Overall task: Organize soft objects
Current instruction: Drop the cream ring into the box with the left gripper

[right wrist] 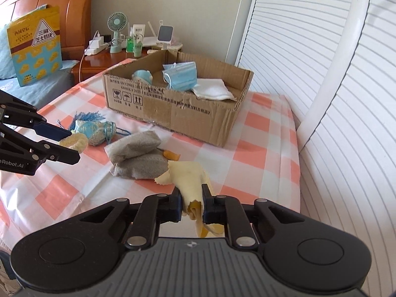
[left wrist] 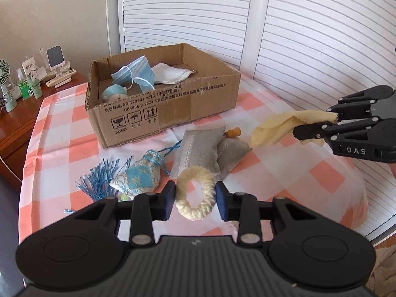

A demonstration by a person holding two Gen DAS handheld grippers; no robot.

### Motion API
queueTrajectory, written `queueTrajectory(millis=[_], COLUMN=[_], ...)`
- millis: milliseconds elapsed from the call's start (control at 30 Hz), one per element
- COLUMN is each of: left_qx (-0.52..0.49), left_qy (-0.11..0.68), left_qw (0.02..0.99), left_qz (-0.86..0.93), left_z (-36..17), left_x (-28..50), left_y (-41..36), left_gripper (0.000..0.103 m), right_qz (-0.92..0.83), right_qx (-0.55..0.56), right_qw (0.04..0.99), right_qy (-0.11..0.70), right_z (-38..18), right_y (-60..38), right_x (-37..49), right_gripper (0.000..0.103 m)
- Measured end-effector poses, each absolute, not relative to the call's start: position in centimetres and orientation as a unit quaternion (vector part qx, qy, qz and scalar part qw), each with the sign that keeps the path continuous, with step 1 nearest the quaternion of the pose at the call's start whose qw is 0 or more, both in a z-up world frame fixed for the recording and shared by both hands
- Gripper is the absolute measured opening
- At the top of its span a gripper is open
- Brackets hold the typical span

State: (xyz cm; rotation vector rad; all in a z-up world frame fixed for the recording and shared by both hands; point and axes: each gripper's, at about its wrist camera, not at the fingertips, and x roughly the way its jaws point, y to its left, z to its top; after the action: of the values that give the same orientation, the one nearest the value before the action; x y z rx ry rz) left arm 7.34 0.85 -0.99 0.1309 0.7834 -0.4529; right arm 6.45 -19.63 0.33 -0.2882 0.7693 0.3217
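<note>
My left gripper (left wrist: 195,195) is shut on a cream fuzzy ring (left wrist: 195,193), held just above the checked tablecloth; both also show in the right wrist view, the gripper (right wrist: 74,144) and the ring (right wrist: 74,139). My right gripper (right wrist: 191,203) is shut on a pale yellow cloth (right wrist: 190,175), which also shows in the left wrist view (left wrist: 279,128) to the right of the box. The cardboard box (left wrist: 173,109) holds a blue face mask (left wrist: 136,73), a white cloth (left wrist: 170,73) and a small blue soft toy (left wrist: 115,92). Two grey sachets (left wrist: 200,148) and a blue tasselled pouch (left wrist: 138,175) lie in front of it.
A small orange item (left wrist: 234,132) lies behind the sachets. A wooden nightstand (right wrist: 104,61) beside the table carries a fan, bottles and a charger. White louvred doors (left wrist: 309,37) stand behind and to the right. A yellow snack bag (right wrist: 36,44) leans on the bed at left.
</note>
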Motion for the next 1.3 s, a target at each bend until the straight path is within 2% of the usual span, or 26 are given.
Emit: queueTrajectory(millis=[233, 500, 867, 900, 933, 967, 1067, 1233, 1300], left_qx=[0.077, 0.099, 0.111, 0.110, 0.111, 0.108, 0.090, 0.073, 0.068], left_qy=[0.346, 0.306, 0.331, 0.332, 0.331, 0.330, 0.334, 0.328, 0.327], left_qw=[0.907, 0.920, 0.922, 0.923, 0.925, 0.927, 0.930, 0.934, 0.934], left_qz=[-0.226, -0.224, -0.168, -0.158, -0.149, -0.141, -0.126, -0.122, -0.122], left_z=[2.6, 6.2, 5.3, 5.0, 4.7, 4.4, 3.7, 3.3, 3.3], left_x=[9.2, 14.7, 25.8, 26.8, 27.6, 28.4, 29.7, 28.6, 27.3], left_y=[0.6, -0.7, -0.4, -0.1, 0.2, 0.6, 1.7, 2.8, 3.0], left_gripper=[0.034, 0.034, 0.034, 0.036, 0.045, 0.058, 0.076, 0.095, 0.097], right_qz=[0.159, 0.155, 0.144, 0.143, 0.141, 0.140, 0.137, 0.139, 0.139], right_qx=[-0.140, -0.135, -0.123, -0.120, -0.119, -0.119, -0.124, -0.125, -0.127], right_qw=[0.915, 0.924, 0.929, 0.928, 0.928, 0.927, 0.925, 0.923, 0.924], right_qy=[0.342, 0.324, 0.319, 0.322, 0.324, 0.326, 0.331, 0.336, 0.333], right_z=[2.5, 4.0, 4.8, 4.7, 4.6, 4.6, 4.4, 4.3, 4.4], right_y=[-19.7, -19.9, -19.7, -19.7, -19.7, -19.7, -19.5, -19.3, -19.1], right_x=[6.7, 8.0, 10.0, 10.2, 10.3, 10.5, 10.8, 11.9, 12.3], right_gripper=[0.017, 0.017, 0.017, 0.017, 0.017, 0.017, 0.017, 0.017, 0.017])
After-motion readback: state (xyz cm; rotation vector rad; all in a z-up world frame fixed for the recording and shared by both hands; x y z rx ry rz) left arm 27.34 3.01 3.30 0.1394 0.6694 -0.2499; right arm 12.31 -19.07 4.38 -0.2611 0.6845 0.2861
